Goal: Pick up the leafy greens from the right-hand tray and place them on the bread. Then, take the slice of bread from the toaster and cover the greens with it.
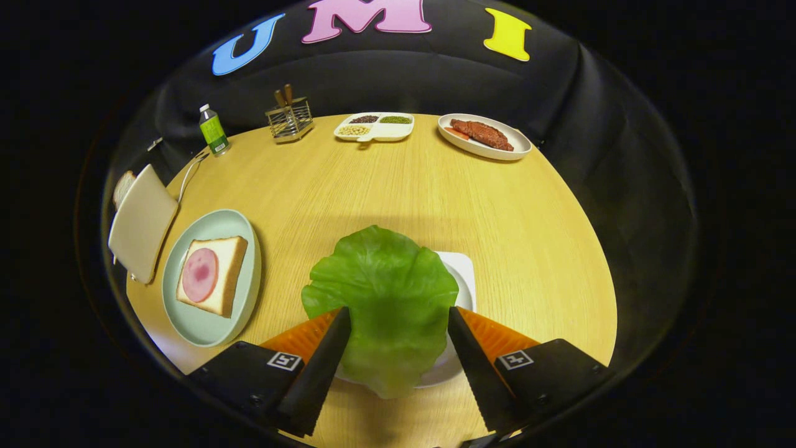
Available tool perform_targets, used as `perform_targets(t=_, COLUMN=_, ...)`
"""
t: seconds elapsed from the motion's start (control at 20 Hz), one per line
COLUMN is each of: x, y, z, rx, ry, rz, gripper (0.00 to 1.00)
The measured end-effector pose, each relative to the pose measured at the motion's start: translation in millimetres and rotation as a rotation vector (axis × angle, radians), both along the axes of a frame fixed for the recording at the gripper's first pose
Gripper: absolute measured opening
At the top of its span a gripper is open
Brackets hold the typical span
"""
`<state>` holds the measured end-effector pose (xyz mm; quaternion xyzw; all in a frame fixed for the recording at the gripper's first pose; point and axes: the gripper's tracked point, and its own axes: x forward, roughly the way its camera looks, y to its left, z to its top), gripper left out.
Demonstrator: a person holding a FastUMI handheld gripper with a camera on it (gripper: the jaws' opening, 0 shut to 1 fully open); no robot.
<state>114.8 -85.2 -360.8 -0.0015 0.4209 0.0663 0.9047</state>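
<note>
- Two fingers of my gripper [398,323] stand wide apart, either side of the broad green lettuce leaf [382,305]; whether they touch it I cannot tell.
- Leaf lies between my fingers and reaches toward 12 o'clock, hiding most of the white square tray [461,274] beneath it.
- At 10 o'clock, well apart, sits the pale green oval plate [242,233] bearing the square bread slice [227,274] topped with round pink ham [199,274].
- Beyond the plate, the cream toaster [142,223] half hides a bread slice [123,186].
</note>
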Motion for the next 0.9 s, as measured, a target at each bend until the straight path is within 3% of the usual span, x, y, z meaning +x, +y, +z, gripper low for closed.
perform_targets(t=0.3, x=1, y=7, z=-9, rx=0.043, ry=0.027, rz=0.037, gripper=0.78)
perform_targets(t=0.35, x=2, y=7, z=-8, rx=0.036, ry=0.022, rz=0.051, gripper=0.67)
perform_targets(t=0.45, x=-1, y=13, z=-7, rx=0.037, ry=0.02, rz=0.089, gripper=0.64)
perform_targets(t=0.6, x=-2, y=18, z=-8, rx=0.036, ry=0.007, rz=0.122, gripper=0.36)
perform_targets(t=0.65, x=-1, y=20, z=-7, rx=0.038, ry=0.005, rz=0.126, gripper=0.19)
perform_targets(t=0.75, x=-1, y=19, z=-8, rx=0.045, ry=0.014, rz=0.129, gripper=0.1)
perform_targets(t=0.9, x=0, y=20, z=-8, rx=0.083, ry=0.04, rz=0.116, gripper=0.07)
